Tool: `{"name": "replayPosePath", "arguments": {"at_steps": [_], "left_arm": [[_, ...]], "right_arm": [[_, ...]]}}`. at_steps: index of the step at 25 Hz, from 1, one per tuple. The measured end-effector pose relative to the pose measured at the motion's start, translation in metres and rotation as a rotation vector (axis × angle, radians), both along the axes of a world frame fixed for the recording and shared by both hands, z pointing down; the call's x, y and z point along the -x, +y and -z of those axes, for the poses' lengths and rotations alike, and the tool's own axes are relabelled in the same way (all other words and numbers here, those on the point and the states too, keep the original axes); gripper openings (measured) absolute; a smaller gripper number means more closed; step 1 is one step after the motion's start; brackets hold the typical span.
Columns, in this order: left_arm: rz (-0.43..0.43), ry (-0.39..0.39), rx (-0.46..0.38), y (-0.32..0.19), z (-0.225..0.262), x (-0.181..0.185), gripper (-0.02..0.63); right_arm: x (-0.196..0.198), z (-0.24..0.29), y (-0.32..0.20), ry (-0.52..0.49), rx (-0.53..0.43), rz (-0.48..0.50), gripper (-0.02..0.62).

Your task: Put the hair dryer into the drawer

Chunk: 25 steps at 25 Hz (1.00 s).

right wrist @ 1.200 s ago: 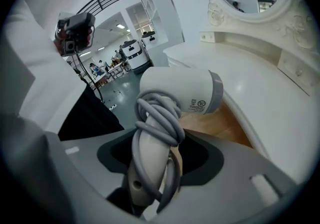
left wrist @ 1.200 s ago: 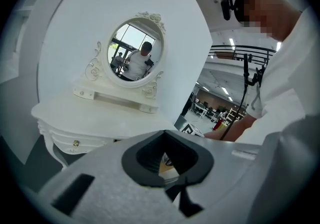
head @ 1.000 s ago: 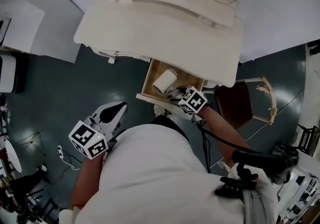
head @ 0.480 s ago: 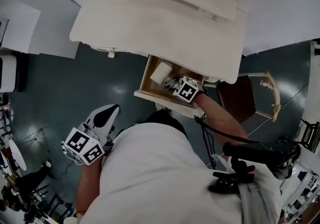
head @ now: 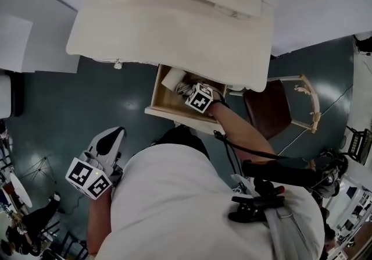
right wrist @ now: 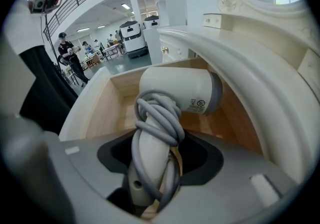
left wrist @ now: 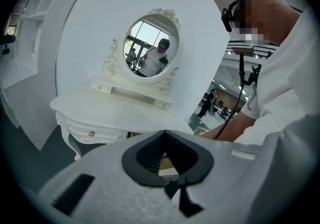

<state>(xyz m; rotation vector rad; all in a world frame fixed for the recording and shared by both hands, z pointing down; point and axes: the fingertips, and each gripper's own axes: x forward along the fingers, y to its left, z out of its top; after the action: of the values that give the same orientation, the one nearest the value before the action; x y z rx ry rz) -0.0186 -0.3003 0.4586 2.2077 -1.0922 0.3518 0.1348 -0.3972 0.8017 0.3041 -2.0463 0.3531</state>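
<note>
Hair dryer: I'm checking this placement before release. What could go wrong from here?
The hair dryer hangs close under the dressing table top and could knock it. Its cord, looped around the handle in the right hand-held gripper, could slip loose and catch on the drawer wall.

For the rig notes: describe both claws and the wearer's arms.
The left claw and right claw are pale grey shells, dark pads, each with a cube of black-and-white square markers. White short-sleeved shirt; a black cable runs along the right arm.
</note>
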Motion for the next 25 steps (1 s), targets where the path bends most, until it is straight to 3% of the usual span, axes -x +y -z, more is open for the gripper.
{"name": "replayPosePath", "arguments": {"at_steps": [16, 25], "left_arm": [[0.021, -0.029, 0.022, 0.008, -0.001, 0.010, -0.002], [0.009, -0.032, 0.033, 0.013, -0.005, 0.013, -0.002]], "right_arm": [[-0.006, -0.023, -0.008, 0.015, -0.058, -0.110, 0.241], [-0.008, -0.029, -0.008, 0.021, -0.063, -0.097, 0.249]]}}
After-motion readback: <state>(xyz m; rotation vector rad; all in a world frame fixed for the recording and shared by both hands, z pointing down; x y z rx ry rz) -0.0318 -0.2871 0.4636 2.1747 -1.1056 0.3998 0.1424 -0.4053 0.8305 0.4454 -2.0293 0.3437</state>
